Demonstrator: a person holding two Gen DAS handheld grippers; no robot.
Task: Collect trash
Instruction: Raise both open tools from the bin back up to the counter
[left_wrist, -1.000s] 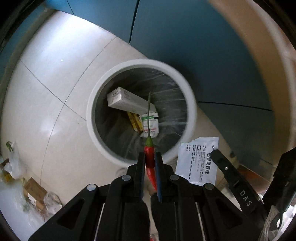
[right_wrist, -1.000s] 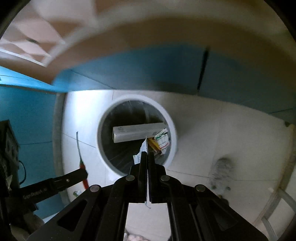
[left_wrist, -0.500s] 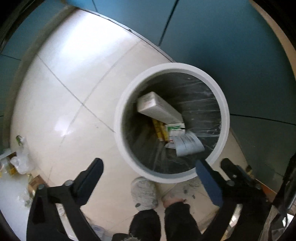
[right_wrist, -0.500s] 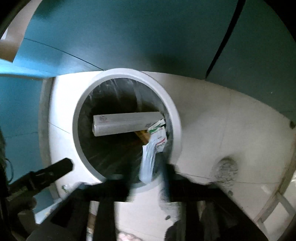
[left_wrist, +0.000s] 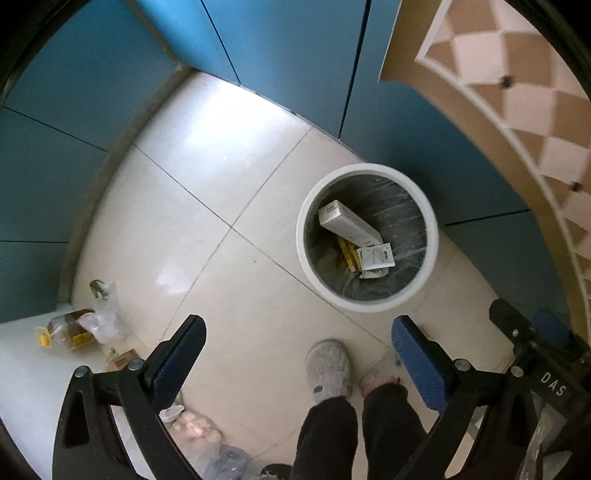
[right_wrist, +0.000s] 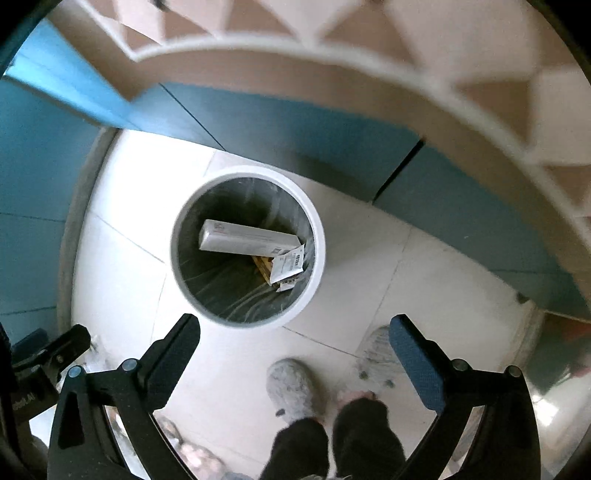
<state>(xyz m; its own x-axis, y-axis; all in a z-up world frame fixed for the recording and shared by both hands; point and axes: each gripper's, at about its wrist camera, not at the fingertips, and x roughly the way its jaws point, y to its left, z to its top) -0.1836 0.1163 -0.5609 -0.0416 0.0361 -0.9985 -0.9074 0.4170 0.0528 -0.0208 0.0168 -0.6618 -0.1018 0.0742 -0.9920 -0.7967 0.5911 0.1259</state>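
**Both grippers empty above the bin**

The left gripper (left_wrist: 297, 341) and right gripper (right_wrist: 293, 338) hang spread wide, holding nothing. On the glossy tiled floor (left_wrist: 207, 177) stands a round white bin (left_wrist: 428, 221) with a crinkled plastic liner. Inside lie a long white box (left_wrist: 347, 221), a printed paper packet (left_wrist: 376, 258) and something yellow, too small to identify.
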